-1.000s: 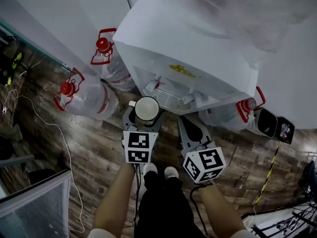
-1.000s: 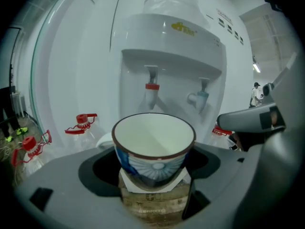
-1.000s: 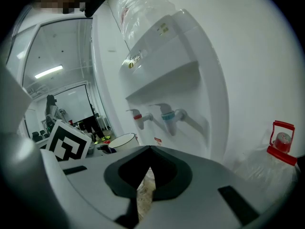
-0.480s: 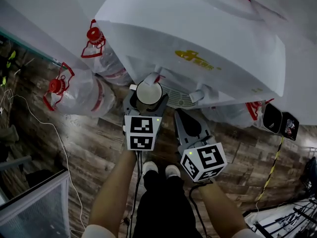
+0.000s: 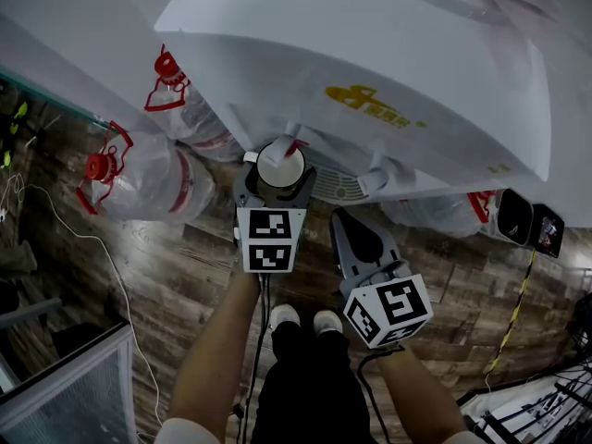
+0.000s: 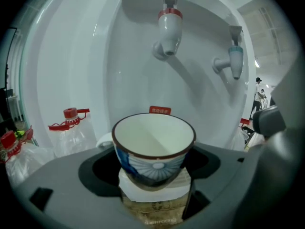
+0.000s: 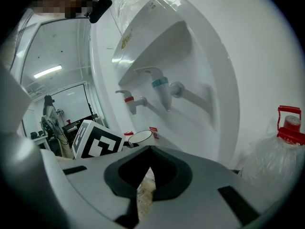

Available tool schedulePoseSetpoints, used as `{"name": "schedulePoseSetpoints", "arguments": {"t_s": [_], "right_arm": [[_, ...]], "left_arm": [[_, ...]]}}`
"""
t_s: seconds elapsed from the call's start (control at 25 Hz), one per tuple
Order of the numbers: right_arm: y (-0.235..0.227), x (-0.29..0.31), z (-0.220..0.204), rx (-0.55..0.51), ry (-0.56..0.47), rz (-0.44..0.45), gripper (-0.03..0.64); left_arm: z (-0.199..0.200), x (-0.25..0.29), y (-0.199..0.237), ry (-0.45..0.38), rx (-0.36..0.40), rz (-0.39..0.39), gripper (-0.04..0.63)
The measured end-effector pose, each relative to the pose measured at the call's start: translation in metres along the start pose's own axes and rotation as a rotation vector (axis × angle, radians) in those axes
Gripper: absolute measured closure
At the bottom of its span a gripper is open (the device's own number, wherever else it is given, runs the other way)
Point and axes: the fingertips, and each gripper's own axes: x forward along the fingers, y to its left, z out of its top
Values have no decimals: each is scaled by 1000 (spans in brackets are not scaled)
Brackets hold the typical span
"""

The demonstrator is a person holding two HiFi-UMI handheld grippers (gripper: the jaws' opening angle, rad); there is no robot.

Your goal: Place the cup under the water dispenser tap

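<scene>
A white cup with a blue pattern and brown rim (image 6: 154, 151) (image 5: 279, 166) (image 7: 141, 138) sits upright between the jaws of my left gripper (image 6: 153, 175) (image 5: 275, 189), which is shut on it. The cup is empty. It hangs inside the recess of the white water dispenser (image 5: 370, 72), just below the red tap (image 6: 169, 30) (image 5: 294, 144) (image 7: 128, 101). The blue tap (image 6: 233, 56) (image 7: 161, 87) is to its right. My right gripper (image 7: 143, 187) (image 5: 361, 248) is shut on nothing, held back in front of the dispenser, to the right of the left one.
Large clear water bottles with red caps (image 5: 139, 178) (image 5: 190, 109) lie on the wooden floor (image 5: 166, 266) left of the dispenser; another bottle (image 7: 281, 151) lies at its right. A white cable (image 5: 111, 257) trails across the floor. A glass-walled box (image 5: 65, 387) stands at lower left.
My left gripper has carried the cup forward into the dispenser's recess, under the red tap. The right gripper has stayed shut and drifted slightly back.
</scene>
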Motion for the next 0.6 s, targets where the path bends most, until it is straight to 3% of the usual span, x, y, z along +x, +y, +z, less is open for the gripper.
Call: {"name": "schedulePoseSetpoints", "arguments": {"t_s": [0.4,0.6], "right_arm": [[-1,2,-6,1,14,5,597],[-2,2,-8,7,20,16,597]], "left_arm": [[-8,11,0,-3,1,5,163],[-5,12,-1,-64,18,27,163]]}}
